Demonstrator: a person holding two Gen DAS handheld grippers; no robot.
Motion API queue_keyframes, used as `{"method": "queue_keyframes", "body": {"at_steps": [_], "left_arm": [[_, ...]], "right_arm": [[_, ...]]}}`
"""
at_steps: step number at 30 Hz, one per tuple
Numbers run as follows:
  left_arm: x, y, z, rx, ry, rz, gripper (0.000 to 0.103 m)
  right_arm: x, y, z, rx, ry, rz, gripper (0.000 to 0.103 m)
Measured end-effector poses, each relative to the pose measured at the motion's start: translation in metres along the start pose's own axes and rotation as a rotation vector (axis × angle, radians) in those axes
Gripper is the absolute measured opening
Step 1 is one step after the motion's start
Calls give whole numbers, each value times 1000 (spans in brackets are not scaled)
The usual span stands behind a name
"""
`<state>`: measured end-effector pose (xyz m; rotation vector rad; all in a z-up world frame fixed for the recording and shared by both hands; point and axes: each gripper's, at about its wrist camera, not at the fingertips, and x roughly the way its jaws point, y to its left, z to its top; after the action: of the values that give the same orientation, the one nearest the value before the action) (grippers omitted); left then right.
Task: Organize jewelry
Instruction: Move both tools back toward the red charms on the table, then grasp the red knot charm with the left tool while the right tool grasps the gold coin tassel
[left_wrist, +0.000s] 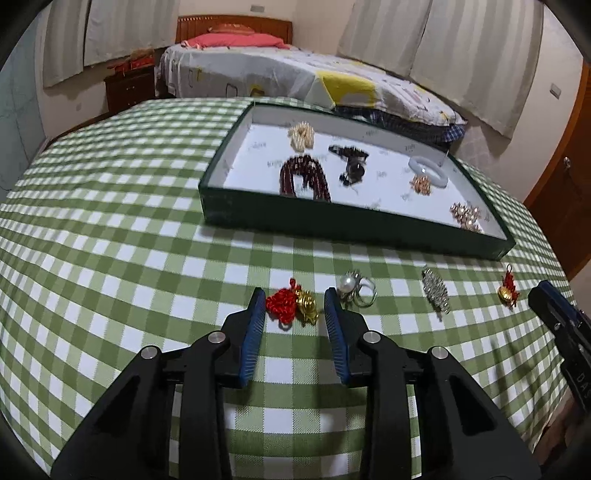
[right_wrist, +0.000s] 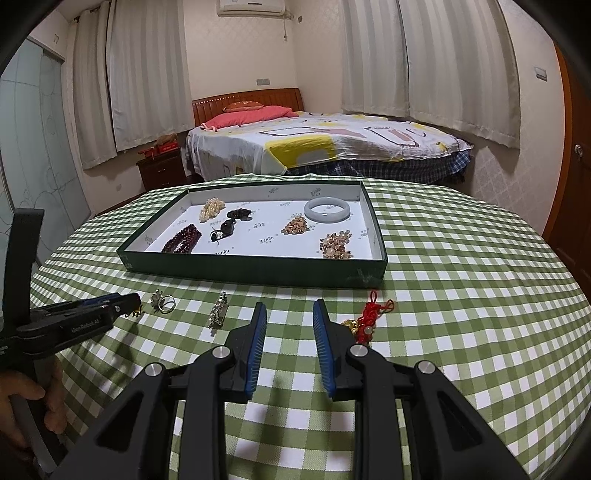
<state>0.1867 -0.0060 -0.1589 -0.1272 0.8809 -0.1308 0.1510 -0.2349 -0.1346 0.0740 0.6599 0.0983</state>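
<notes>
On the green checked tablecloth (left_wrist: 110, 258), a red knot charm with a gold piece (left_wrist: 291, 304) lies between the blue pads of my left gripper (left_wrist: 294, 301). The jaws stand open, close on either side of it, and I see no squeeze. A pearl ring (left_wrist: 356, 290) lies just right of the right pad. Further right are a rhinestone brooch (left_wrist: 436, 290) and a second red and gold charm (left_wrist: 508, 290). My right gripper (right_wrist: 290, 306) is open and empty over the cloth, between the brooch (right_wrist: 218, 314) and that second charm (right_wrist: 365, 321).
A dark green tray (right_wrist: 251, 273) with a white floor sits behind the loose pieces. It holds several items, among them a pale bangle (right_wrist: 327, 210) and dark red beads (right_wrist: 183, 240). A hand (right_wrist: 33, 398) holds the left gripper's handle. A bed (right_wrist: 332, 147) stands beyond the table.
</notes>
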Motion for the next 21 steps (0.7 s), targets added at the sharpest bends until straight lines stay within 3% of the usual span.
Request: {"method": "queue_keyframes", "body": {"at_steps": [7, 21], "left_arm": [[0, 6, 0, -5, -3, -9, 21], [-8, 17, 2, -26, -29, -15, 15]], "right_arm": [[3, -1, -1, -1, 5, -3, 27], [14, -26, 3, 38, 45, -79, 27]]}}
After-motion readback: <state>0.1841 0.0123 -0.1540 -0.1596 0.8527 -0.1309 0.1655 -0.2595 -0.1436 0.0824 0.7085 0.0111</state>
